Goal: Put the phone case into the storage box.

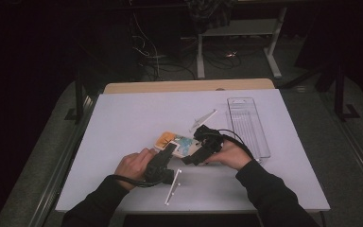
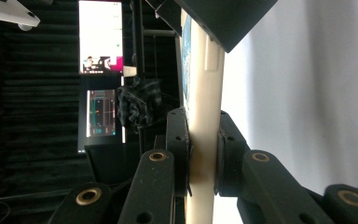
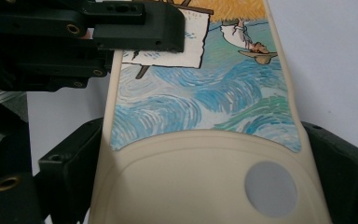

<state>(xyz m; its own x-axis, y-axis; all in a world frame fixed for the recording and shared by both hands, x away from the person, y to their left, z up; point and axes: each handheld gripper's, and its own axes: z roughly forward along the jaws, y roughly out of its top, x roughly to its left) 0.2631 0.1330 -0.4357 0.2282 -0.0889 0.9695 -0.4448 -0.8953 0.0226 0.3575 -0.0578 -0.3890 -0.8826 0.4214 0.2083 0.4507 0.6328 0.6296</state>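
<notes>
A cream phone case (image 1: 178,141) with a painted blue and orange picture is held just above the white table (image 1: 123,123), between both hands. My left gripper (image 1: 169,150) is shut on the case's near left edge; in the left gripper view its pads (image 2: 179,140) pinch the thin cream edge (image 2: 205,102) from both sides. My right gripper (image 1: 194,153) spans the case's width at the other end. In the right gripper view its jaws press on both long sides of the case (image 3: 200,116), whose camera hole (image 3: 270,188) is near. The left gripper (image 3: 135,23) clamps the far corner there.
A clear plastic tray (image 1: 248,125) lies at the right of the table. One white strip (image 1: 203,118) rests behind the case, another (image 1: 172,187) near the front edge. A wooden tabletop edge (image 1: 189,86) borders the back, with desk legs and cables beyond.
</notes>
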